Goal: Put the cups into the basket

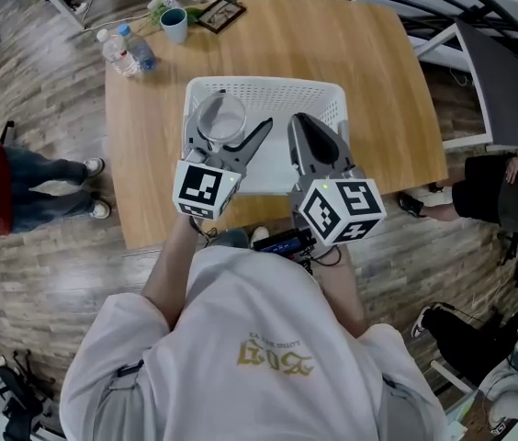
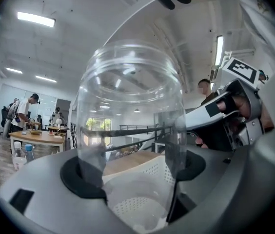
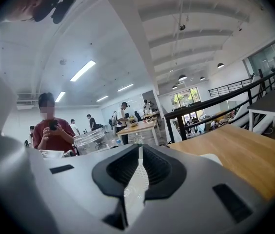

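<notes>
A clear plastic cup [image 1: 219, 118] is held upright over the left half of the white perforated basket [image 1: 268, 85], which stands in the middle of the wooden table. My left gripper [image 1: 226, 129] is shut on it; in the left gripper view the cup [image 2: 130, 106] fills the gap between the dark pads [image 2: 81, 177], with the basket's wall [image 2: 152, 172] below. My right gripper [image 1: 307, 125] hovers over the basket's right half with its jaws together and nothing in them [image 3: 138, 172]. The clear cup [image 3: 91, 139] shows to its left. A teal cup [image 1: 174, 24] stands at the table's far left.
Two plastic water bottles [image 1: 129, 51] lie near the table's far left corner and a picture frame [image 1: 220, 14] sits at the far edge. A person's legs [image 1: 48, 186] are beside the table on the left. More people stand in the room [image 3: 54, 130].
</notes>
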### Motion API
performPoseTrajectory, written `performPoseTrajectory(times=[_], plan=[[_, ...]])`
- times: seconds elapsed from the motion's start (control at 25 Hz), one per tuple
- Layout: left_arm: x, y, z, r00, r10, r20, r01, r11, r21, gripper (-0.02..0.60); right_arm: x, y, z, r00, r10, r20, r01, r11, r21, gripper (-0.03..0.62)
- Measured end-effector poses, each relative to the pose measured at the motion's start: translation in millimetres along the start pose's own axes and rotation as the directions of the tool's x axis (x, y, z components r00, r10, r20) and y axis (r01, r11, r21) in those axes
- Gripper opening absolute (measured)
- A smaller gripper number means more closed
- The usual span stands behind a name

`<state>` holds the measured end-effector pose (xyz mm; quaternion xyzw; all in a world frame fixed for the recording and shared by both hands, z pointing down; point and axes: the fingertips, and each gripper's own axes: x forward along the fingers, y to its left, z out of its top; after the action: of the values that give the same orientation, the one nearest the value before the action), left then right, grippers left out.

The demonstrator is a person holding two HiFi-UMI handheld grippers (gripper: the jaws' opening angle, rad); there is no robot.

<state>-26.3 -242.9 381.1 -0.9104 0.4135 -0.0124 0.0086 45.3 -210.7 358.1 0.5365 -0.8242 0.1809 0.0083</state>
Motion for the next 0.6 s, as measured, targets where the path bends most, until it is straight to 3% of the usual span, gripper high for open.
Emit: performPoseTrajectory(times=[0.28,0.6], plan=[[18.8,2.4,-11.1,1.000,0.002,0.002,-0.002,0.999,0.048,0.370,6.7,-10.2,4.1,1.000,0.000,-0.005,0.001,1.000,0.023,0.014],[28.7,3.0,-19.6,1.000,-0.004,-0.011,0.005,1.000,0.018,0.370,22.1,-28.3,-5.5,0.999,0.000,-0.051,0.001,1.000,0.019,0.014]])
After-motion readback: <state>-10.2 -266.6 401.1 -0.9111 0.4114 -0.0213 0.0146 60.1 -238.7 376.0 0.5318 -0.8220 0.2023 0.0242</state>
